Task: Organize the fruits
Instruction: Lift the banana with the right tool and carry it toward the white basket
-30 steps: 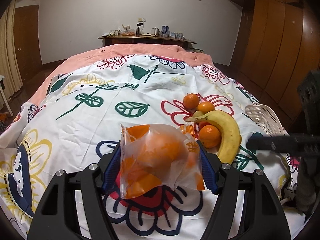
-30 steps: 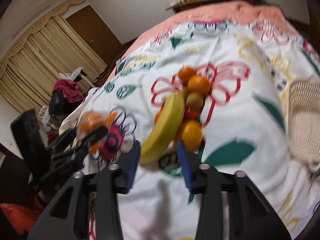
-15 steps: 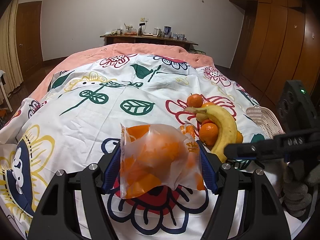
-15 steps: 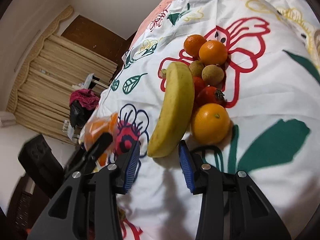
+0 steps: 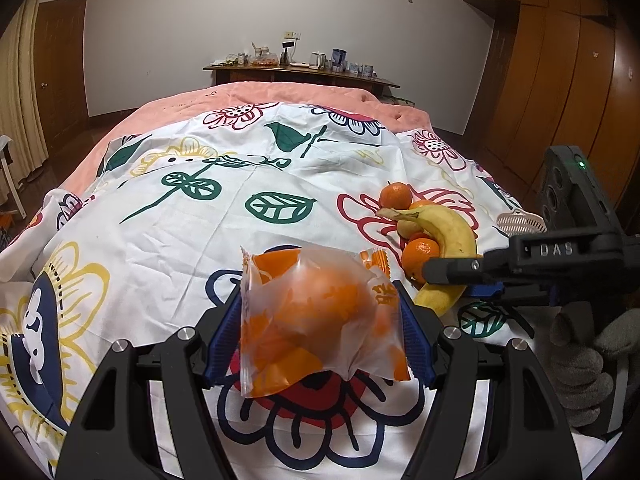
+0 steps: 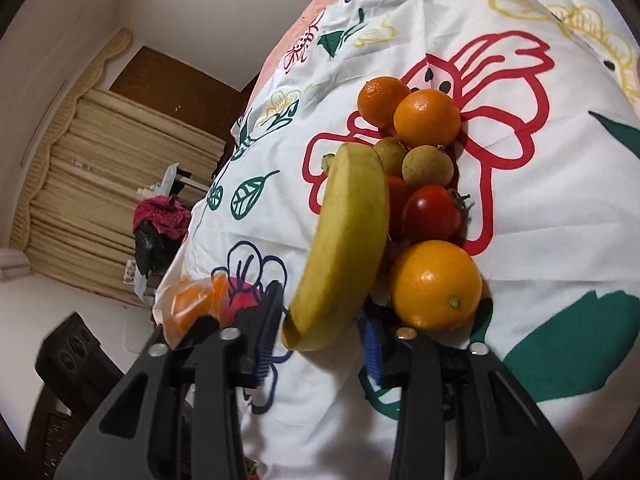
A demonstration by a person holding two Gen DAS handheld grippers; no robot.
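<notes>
My left gripper [image 5: 320, 320] is shut on a bagged orange [image 5: 320, 312] and holds it over the flowered bedspread. A fruit pile lies on the bed to its right: a banana [image 5: 448, 240], oranges [image 5: 420, 254] and small fruits. In the right wrist view my right gripper [image 6: 320, 336] is open, its fingers either side of the near end of the banana [image 6: 344, 248]. Beside the banana lie a large orange [image 6: 436, 284], a red tomato [image 6: 432, 212], two brownish fruits [image 6: 428, 166] and two oranges [image 6: 426, 118]. The bagged orange also shows at the left [image 6: 188, 308].
A white plastic basket [image 5: 520, 222] sits on the bed's right edge behind the right gripper. A wooden wardrobe [image 5: 560, 60] stands at the right, a cluttered shelf [image 5: 300, 68] behind the bed, and curtains [image 6: 100, 200] at the left.
My right gripper has moved in toward the fruit pile until its open fingers flank the banana's end. My left gripper has kept hold of the bagged orange and barely moved.
</notes>
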